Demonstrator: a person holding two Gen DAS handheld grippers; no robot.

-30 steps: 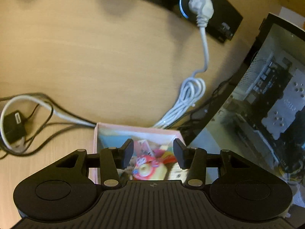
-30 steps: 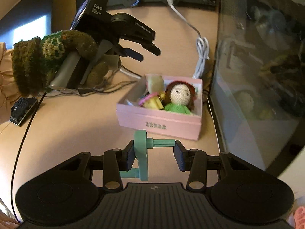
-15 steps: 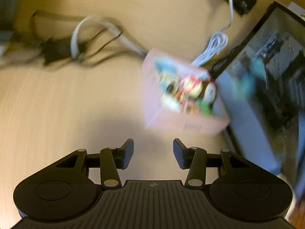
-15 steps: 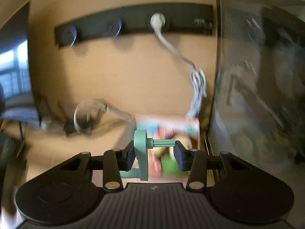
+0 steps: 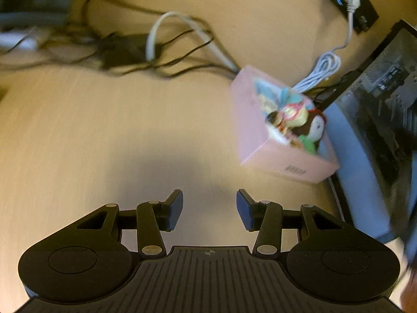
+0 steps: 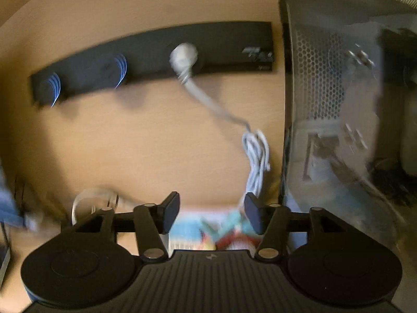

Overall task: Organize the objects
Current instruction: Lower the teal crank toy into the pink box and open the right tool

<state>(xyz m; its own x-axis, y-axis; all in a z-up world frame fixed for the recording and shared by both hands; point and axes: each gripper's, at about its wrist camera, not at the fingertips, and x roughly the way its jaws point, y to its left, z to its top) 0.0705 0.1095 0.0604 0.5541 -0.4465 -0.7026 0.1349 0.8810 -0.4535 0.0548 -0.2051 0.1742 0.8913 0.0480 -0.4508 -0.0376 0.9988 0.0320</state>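
A pink box (image 5: 256, 133) full of small toys, among them a brown-haired doll (image 5: 316, 127), stands on the wooden desk beside a computer case. My left gripper (image 5: 209, 208) hovers over bare desk, near and to the left of the box. It is shut to its narrow gap with nothing between the pads. My right gripper (image 6: 212, 215) hangs directly above the box (image 6: 187, 224), and its jaws are opening. A blurred teal piece (image 6: 230, 223) lies below and between them, free of both pads, among the toys.
A glass-sided computer case (image 6: 338, 104) walls off the right. A black power strip (image 6: 156, 57) runs along the back, with a white plug and coiled cable (image 6: 256, 156) dropping toward the box. Tangled black cables and an adapter (image 5: 122, 49) lie at the back left.
The left gripper drew back from over the box, which now lies ahead to its right. The right gripper moved over the box and spread its jaws, and the teal piece dropped out of them.
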